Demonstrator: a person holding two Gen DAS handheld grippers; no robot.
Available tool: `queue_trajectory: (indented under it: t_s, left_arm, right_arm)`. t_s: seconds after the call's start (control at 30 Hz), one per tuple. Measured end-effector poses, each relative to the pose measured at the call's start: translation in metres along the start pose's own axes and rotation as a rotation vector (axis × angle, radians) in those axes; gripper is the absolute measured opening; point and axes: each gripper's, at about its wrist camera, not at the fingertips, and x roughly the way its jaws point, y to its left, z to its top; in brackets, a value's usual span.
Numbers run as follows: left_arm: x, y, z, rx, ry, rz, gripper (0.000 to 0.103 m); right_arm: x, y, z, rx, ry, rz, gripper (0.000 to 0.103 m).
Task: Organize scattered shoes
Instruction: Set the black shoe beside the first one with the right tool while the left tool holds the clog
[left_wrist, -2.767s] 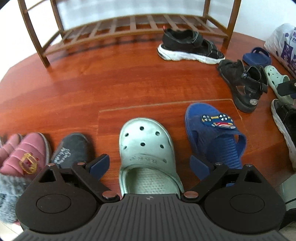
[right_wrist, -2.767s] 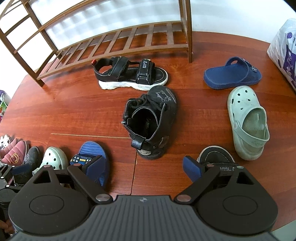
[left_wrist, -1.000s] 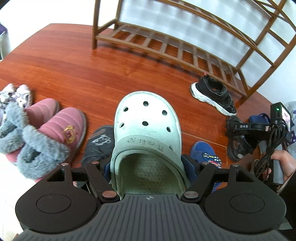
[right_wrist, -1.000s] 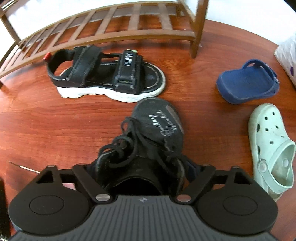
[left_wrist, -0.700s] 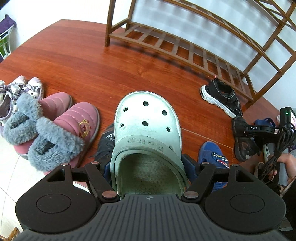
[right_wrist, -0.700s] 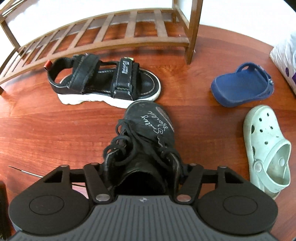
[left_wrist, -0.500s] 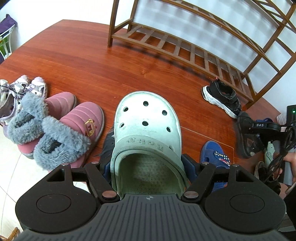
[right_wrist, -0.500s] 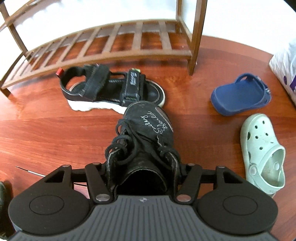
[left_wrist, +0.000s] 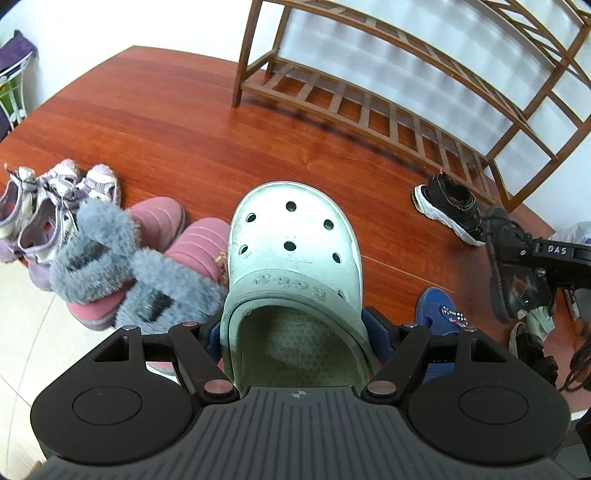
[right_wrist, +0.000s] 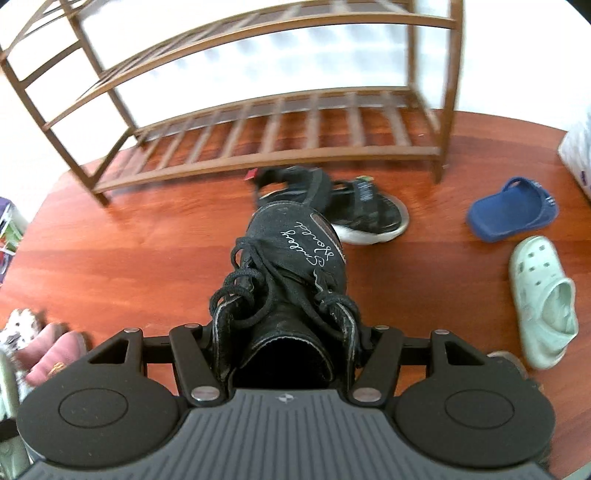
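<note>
A pale green clog (left_wrist: 291, 236) hangs above the wood floor, and my left gripper (left_wrist: 295, 328) is shut on its heel end, blue pads pressed to both sides. In the right wrist view a black lace-up boot (right_wrist: 295, 243) with white script on the toe is held off the floor, my right gripper (right_wrist: 286, 332) shut on its collar. The left wrist view shows that same boot (left_wrist: 509, 266) at the far right. The brown slatted shoe rack (right_wrist: 280, 155) stands against the wall ahead, its shelves bare.
On the floor lie a black sandal (right_wrist: 354, 214), a blue slide (right_wrist: 513, 206) and a second green clog (right_wrist: 543, 295). Pink fur-lined slippers (left_wrist: 147, 258), purple sandals (left_wrist: 48, 206) and a blue slipper (left_wrist: 439, 310) sit below the left gripper. A white bag (right_wrist: 580, 147) is at the right.
The right gripper closed on the black boot and lifted it, bringing more of the rack into view. The left gripper kept its hold on the clog and drifted sideways over the slippers.
</note>
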Motion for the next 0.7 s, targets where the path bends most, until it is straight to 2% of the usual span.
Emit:
queue_trajectory:
  t_s: [0.27,0.53,0.7]
  left_arm:
    - [-0.008,0.025,0.006,0.053,0.02,-0.032,0.074]
    - [-0.012,0.05,0.011,0.101,0.039,-0.066,0.074]
    - [-0.013,0.062,0.014,0.124,0.049,-0.072,0.074]
  right_arm:
    - [0.004,0.069,-0.041,0.015,0.065,0.063,0.066]
    - [0.036,0.116,-0.084,0.067,0.151,0.07,0.066]
    - [0.057,0.139,-0.107,0.077,0.179,0.046,0.066]
